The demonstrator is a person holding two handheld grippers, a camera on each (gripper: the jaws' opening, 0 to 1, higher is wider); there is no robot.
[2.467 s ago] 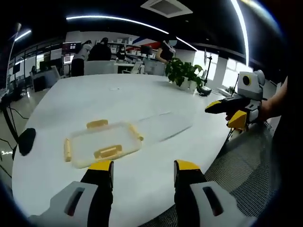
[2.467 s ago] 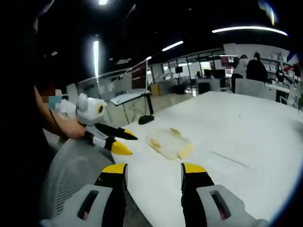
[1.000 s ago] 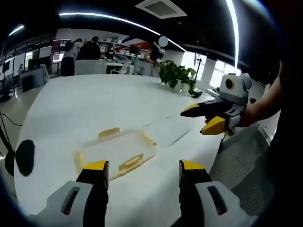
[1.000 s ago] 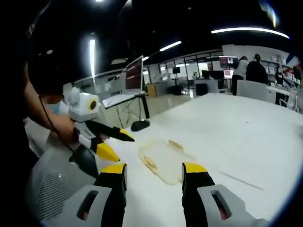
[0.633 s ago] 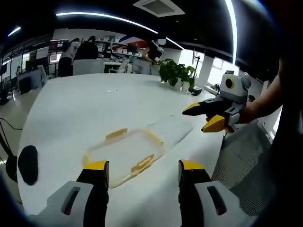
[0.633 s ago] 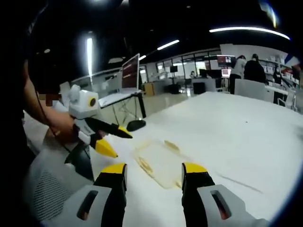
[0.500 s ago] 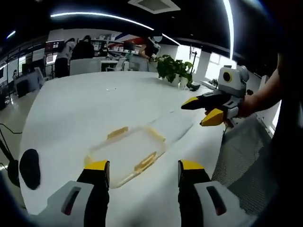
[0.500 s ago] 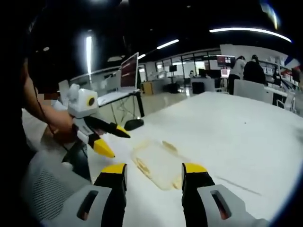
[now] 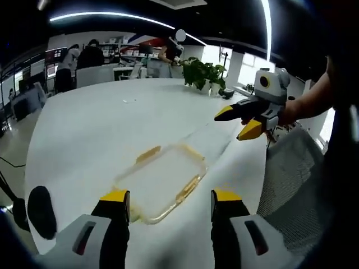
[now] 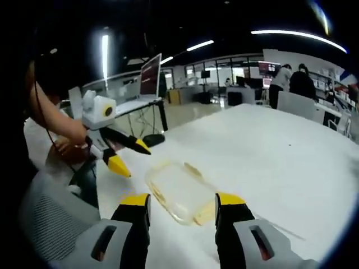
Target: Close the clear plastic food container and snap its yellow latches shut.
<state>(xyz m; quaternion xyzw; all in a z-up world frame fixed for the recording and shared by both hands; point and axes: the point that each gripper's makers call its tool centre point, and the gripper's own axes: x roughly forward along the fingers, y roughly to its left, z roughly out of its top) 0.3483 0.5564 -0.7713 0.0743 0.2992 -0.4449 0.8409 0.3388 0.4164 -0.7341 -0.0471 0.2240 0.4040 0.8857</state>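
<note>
The clear container [image 9: 162, 182] with yellow latches [image 9: 148, 153] lies on the white table [image 9: 101, 123] at 12 o'clock ahead of the left gripper [image 9: 166, 203], its flat lid [image 9: 210, 144] beside it toward 1 o'clock; both the left and the right gripper [image 10: 182, 206] are wide and empty, so, I judge, grasp the lid's near edge first.

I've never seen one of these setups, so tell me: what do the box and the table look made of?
Box: seemingly clear glossy plastic, since the table shows through it; its yellow latches look like opaque plastic. Table: a smooth white matte top, maybe laminate; the material can't be settled from here.
</note>
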